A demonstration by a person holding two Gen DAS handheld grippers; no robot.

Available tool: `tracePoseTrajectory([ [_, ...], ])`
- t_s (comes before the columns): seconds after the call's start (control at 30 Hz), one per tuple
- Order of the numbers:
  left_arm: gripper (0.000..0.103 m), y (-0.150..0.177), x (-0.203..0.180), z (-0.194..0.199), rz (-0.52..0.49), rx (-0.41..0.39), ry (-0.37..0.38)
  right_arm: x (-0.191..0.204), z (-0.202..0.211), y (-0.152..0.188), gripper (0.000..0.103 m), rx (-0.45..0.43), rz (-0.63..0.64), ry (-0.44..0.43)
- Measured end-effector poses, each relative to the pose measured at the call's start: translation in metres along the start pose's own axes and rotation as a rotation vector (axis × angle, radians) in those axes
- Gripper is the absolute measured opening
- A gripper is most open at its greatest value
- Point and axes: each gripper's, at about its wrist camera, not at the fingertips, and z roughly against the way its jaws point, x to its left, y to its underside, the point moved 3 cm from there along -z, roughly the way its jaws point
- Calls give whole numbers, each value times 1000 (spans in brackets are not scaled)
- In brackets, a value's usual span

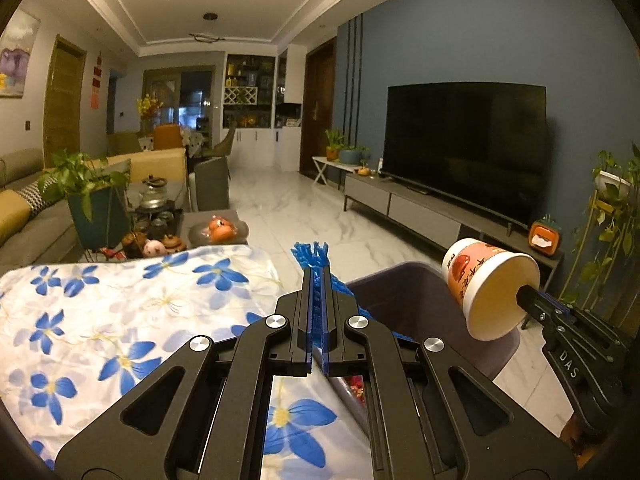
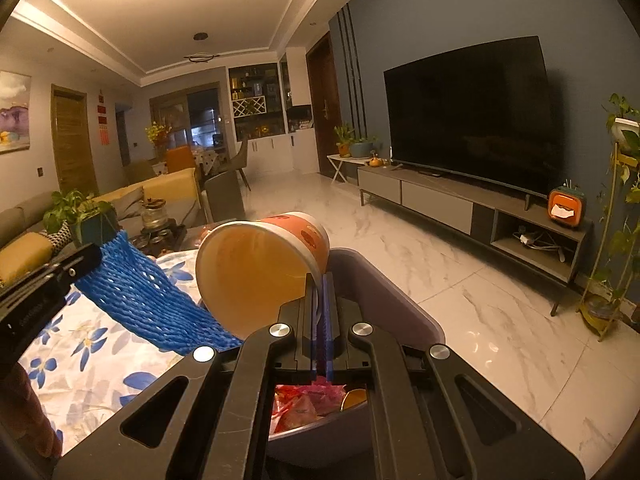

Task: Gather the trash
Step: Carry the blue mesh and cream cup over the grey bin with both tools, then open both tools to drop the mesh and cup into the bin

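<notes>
My left gripper [image 1: 319, 270] is shut on a blue foam fruit net [image 1: 312, 254], whose frayed end sticks out past the fingertips; the right wrist view shows the blue net [image 2: 140, 296] hanging from the left gripper [image 2: 94, 256] over the table edge. My right gripper [image 2: 320, 280] is shut on the rim of an empty paper noodle cup [image 2: 260, 268], tipped on its side above the grey bin [image 2: 400, 304]. In the left wrist view the cup [image 1: 488, 284] is held by the right gripper [image 1: 524, 294] over the bin [image 1: 404, 296]. Red wrappers [image 2: 304, 400] lie inside the bin.
A table with a blue-flower cloth [image 1: 120, 320] is at the left, with a plant [image 1: 88, 200], a tea set [image 1: 156, 208] and oranges [image 1: 220, 230] beyond it. A TV [image 1: 468, 144] on a low cabinet [image 1: 420, 208] lines the right wall. Marble floor [image 2: 480, 300] lies between.
</notes>
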Motion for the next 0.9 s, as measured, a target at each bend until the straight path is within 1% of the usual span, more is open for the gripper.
tracePoseTrajectory([
  [0.27, 2, 6, -2, -21, 19, 24, 36, -1, -12, 0, 4, 7, -14, -3],
  [0.3, 3, 8, -2, -24, 24, 29, 45, -1, -13, 0, 5, 9, -15, -6],
  [0.33, 3, 8, 0, -25, 24, 34, 47, -1, -14, 0, 15, 8, -19, -13],
  [0.37, 3, 9, 0, -27, 21, 36, 47, -4, -15, -2, 22, 8, -21, -14],
  [0.4, 3, 9, -1, -27, 19, 36, 48, -4, -15, -2, 32, 2, -20, -10],
  [0.43, 5, 11, -2, -29, 14, 36, 48, -4, -14, -2, 36, -7, -19, -1],
  [0.47, 12, 12, -1, -29, 10, 38, 46, -4, -12, -2, 36, -16, -16, 8],
  [0.5, 16, 12, 1, -30, 7, 40, 39, -3, -11, -3, 37, -18, -15, 9],
  [0.57, 33, 14, 4, -29, 19, 40, 48, -6, -9, -3, 44, -23, -21, 12],
  [0.6, 39, 15, 5, -29, 25, 40, 49, -7, -7, -3, 46, -27, -24, 12],
  [0.63, 46, 15, 5, -28, 30, 40, 47, -8, -6, -2, 49, -27, -25, 16],
  [0.67, 50, 16, 6, -27, 34, 36, 45, -7, -3, -2, 50, -26, -23, 21],
  [0.7, 51, 16, 7, -25, 36, 35, 43, -6, -1, -1, 54, -27, -19, 20],
  [0.73, 57, 17, 8, -23, 36, 35, 40, -7, -1, 0, 59, -27, -14, 21],
  [0.77, 65, 18, 10, -20, 37, 32, 37, -5, 3, 1, 62, -32, -3, 30],
  [0.83, 73, 20, 14, -12, 39, 24, 25, -1, 9, 0, 72, -44, 14, 35],
  [0.87, 75, 22, 17, -6, 37, 20, 21, 2, 13, 2, 75, -49, 25, 33],
  [0.9, 76, 25, 21, 0, 33, 16, 5, 5, 17, 3, 81, -52, 33, 32],
])
